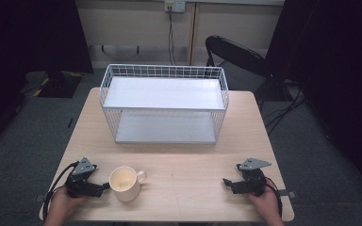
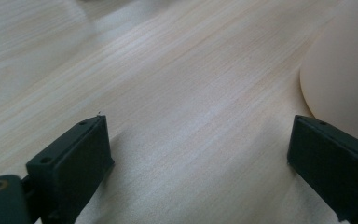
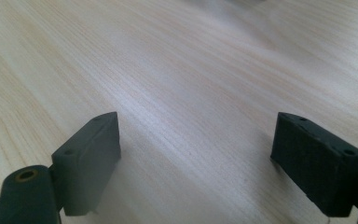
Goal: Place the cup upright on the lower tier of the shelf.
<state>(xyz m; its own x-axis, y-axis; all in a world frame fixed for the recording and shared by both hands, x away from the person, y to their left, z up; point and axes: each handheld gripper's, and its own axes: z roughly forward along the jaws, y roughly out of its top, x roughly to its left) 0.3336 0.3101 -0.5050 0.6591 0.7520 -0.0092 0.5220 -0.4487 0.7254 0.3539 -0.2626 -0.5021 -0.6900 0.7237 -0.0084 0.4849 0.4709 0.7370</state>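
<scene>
Both the left gripper [image 1: 107,187] and right gripper [image 1: 225,181] stood wide open and empty, the left just beside the cream mug [image 1: 125,183].

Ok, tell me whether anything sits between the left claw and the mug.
Nothing visible does. The left claw lies open on the table with its tips right beside the mug, just bare wood between them. In the left gripper view the mug's side curves in just beyond one finger.
</scene>
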